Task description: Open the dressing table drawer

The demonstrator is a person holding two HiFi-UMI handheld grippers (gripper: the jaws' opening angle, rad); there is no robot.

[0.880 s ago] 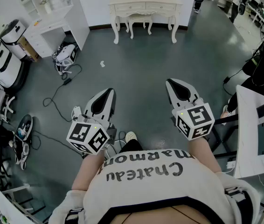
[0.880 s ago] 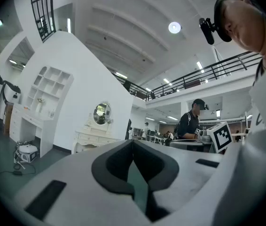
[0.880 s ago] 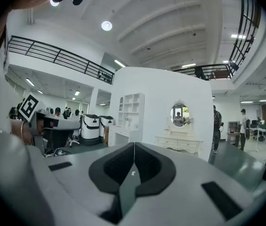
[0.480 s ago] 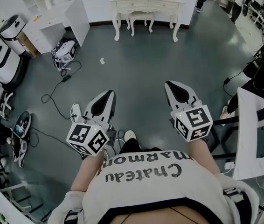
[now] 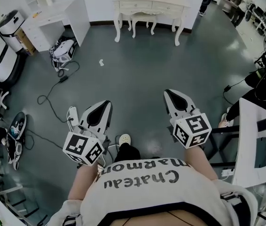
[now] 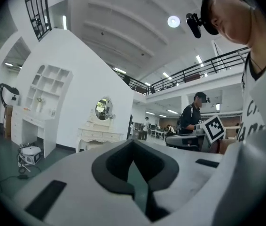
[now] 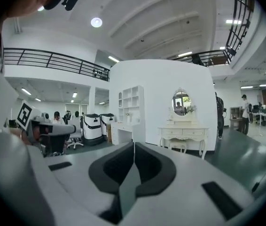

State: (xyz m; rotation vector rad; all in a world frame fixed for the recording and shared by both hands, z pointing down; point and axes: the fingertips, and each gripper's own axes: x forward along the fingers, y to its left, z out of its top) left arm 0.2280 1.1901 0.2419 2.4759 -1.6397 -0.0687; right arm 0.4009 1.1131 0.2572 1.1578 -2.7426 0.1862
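The dressing table (image 5: 149, 4) stands far off by the wall, across the grey floor (image 5: 137, 65). Its stool (image 5: 141, 19) is tucked under it. The person is well away from it, so I think this is only the walking part of the job. The left gripper (image 5: 106, 104) and the right gripper (image 5: 168, 93) both point ahead at the table. Each has its jaws pressed together with nothing in them.

To do this well, walk straight up and stop near the front of the table. Open one gripper before it reaches the drawer handle, which is too small to see from here. Then close on the handle and pull straight back, not up or sideways.

The drawers (image 5: 137, 5) look closed, so I cannot see what is inside. The white shelves (image 5: 80, 18) beside the table hold a few small things, too small to name.
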